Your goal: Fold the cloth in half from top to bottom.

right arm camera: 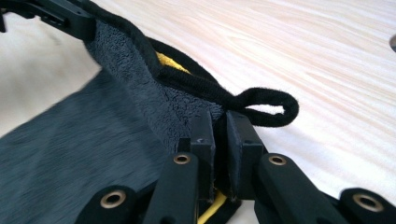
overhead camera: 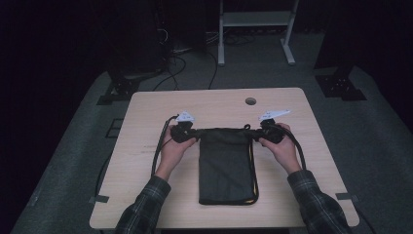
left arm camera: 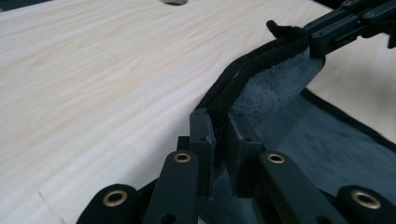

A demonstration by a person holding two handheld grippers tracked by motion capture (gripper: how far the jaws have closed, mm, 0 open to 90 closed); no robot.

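- Dark room around us, with cables on the grey floor [overhead camera: 68, 161] and a white frame [overhead camera: 255, 29] standing beyond the far edge of the table.
- Next comes the pale wooden table [overhead camera: 146, 112], with a small round hole [overhead camera: 250, 101] near its far edge.
- We see a dark grey towel [overhead camera: 226, 168] folded into a long strip in the middle of the table, with black binding and a yellow edge along its right side.
- Our left gripper [left arm camera: 220, 126] has its jaws clamped on the far left corner of the towel; the cloth is pinched tight between the pads.
- Our right gripper [right arm camera: 220, 126] is clamped the same way on the far right corner, just beside the small black hanging loop [right arm camera: 268, 107].
- The far edge is stretched taut between the two grippers and raised a little, while the rest of the towel lies flat on the table.
- We judge that both corners are secured and a lift is just starting; carrying the edge over for another fold, or raising the whole towel, is not yet done.
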